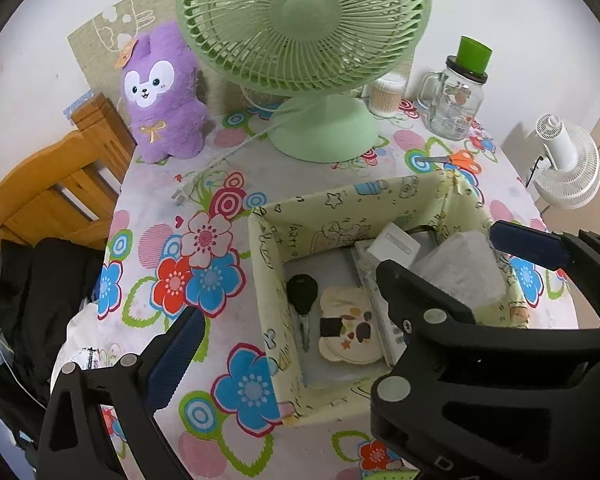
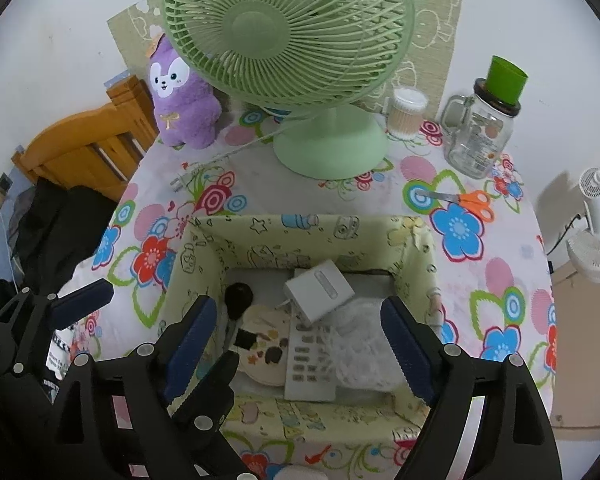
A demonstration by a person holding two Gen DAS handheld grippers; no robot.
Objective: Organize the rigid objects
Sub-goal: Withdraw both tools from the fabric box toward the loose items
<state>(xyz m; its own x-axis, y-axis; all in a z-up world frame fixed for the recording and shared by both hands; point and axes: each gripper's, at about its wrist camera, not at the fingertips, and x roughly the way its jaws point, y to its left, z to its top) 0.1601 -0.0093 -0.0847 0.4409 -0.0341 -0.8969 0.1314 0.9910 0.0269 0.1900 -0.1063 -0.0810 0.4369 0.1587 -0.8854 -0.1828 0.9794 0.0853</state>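
- The storage box [image 2: 300,236], pale yellow-green with cartoon prints, stands on the flowered tablecloth [image 2: 500,280] at the near side of the table, at 6 o'clock from the green desk fan [image 2: 288,36].
- Inside the box, a white adapter [image 2: 320,284] lies tilted near the far wall, resting on a white remote control [image 2: 310,364] that runs toward the near wall.
- At 9 o'clock from the remote lies a cream bear-shaped card [image 2: 266,344] with dark patches; a black car key [image 2: 238,300] sits at 10 o'clock from that card.
- At 3 o'clock from the remote is a crumpled clear plastic bag [image 2: 364,344].
- The right gripper [image 2: 300,344] hangs over the box with its jaws spread wide; nothing is pinched between them, and the pads touch nothing.
- The left gripper [image 1: 340,280] is likewise spread wide and empty, one finger over the tablecloth at 9 o'clock of the box, the other above the box's 3 o'clock wall.
- Orange-handled scissors [image 2: 466,200] lie on the cloth at 1 o'clock from the box.
- A glass mug jar [image 2: 480,136] with a green cup on top stands at 3 o'clock from the fan base; a cotton-swab tub [image 2: 406,116] is between them.
- A purple plush toy [image 2: 184,96] sits at 9 o'clock from the fan.
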